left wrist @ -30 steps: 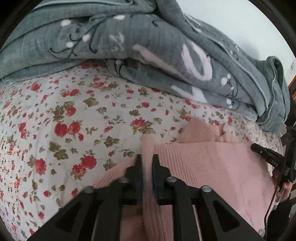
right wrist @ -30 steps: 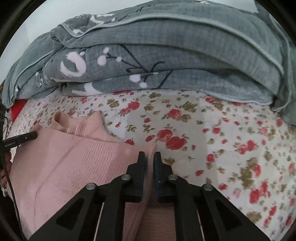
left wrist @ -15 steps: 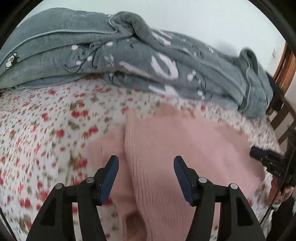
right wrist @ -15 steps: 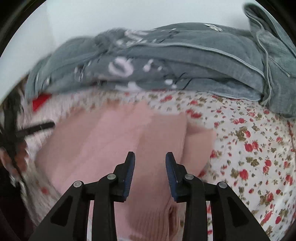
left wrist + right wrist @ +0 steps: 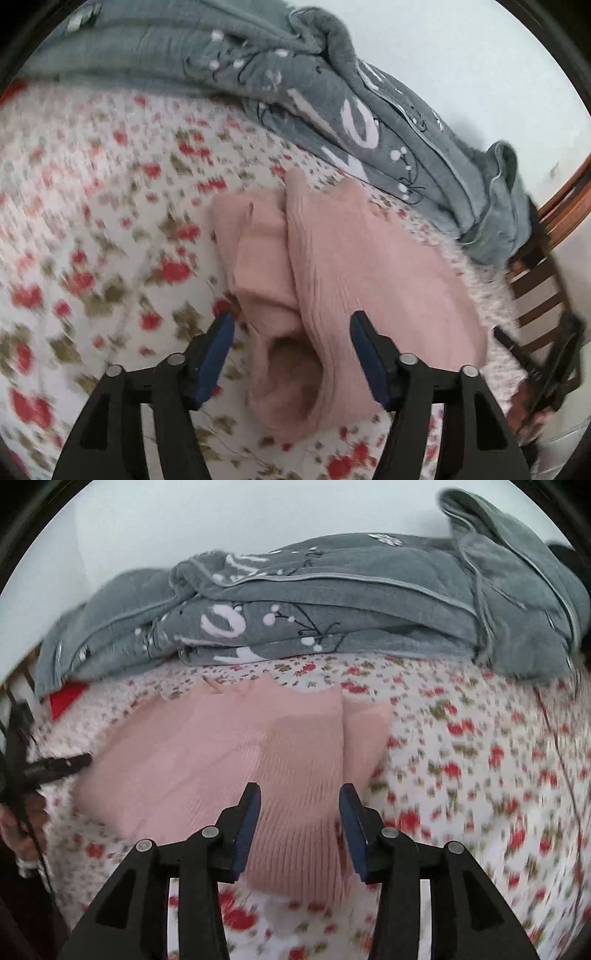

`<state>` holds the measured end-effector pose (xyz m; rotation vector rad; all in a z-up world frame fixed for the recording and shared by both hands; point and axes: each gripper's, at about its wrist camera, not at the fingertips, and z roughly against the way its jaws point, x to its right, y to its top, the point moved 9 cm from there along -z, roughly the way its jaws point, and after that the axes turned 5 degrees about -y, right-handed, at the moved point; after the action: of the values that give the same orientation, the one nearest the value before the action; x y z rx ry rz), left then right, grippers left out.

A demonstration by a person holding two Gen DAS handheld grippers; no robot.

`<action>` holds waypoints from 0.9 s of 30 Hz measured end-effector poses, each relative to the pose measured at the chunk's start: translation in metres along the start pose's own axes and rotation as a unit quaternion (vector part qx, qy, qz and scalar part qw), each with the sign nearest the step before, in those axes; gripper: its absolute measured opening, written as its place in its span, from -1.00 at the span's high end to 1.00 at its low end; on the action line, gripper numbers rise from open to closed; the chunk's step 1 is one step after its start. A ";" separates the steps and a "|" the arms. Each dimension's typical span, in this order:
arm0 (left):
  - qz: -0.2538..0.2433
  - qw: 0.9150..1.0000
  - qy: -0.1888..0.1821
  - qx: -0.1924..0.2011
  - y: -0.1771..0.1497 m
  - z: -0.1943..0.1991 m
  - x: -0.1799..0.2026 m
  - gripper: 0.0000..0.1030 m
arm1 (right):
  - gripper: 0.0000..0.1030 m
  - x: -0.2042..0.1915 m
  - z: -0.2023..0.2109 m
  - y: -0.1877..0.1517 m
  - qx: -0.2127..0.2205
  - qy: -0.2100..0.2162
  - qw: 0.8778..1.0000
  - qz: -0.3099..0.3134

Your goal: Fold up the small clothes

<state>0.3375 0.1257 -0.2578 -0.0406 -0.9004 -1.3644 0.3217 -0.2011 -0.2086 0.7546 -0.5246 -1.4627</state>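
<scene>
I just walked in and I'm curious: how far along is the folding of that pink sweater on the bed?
Done: the pink sweater lies on the flowered bedspread with one fold over itself, a side panel tucked under the top layer. In hand: nothing; the left gripper and right gripper are both open above it. Left: probably another fold to make it compact, since it is spread fairly wide.

Black angular fingers with blue pads and silver round screws.
</scene>
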 end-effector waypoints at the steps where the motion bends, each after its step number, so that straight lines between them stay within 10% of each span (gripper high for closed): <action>1: 0.010 1.000 -0.010 -0.004 -0.002 -0.003 -0.001 -0.27 | 0.15 0.002 0.005 -0.006 -0.005 0.003 1.000 -0.006; 12: 0.087 0.994 -0.071 -0.019 0.007 -0.039 -0.011 -0.40 | 0.15 0.043 0.055 -0.045 -0.007 -0.041 0.998 -0.056; 19: 0.093 0.994 -0.052 -0.023 0.017 -0.033 -0.012 0.47 | 0.15 0.060 0.059 -0.063 -0.010 -0.043 0.995 -0.090; 27: 0.040 0.999 -0.011 0.000 0.045 -0.005 0.043 0.55 | 0.15 0.086 0.073 -0.062 0.008 -0.014 0.992 -0.128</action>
<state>0.3754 0.0994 -0.2152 -0.0910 -0.9071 -1.2916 0.2318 -0.2933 -0.2155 0.8392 -0.4736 -1.7097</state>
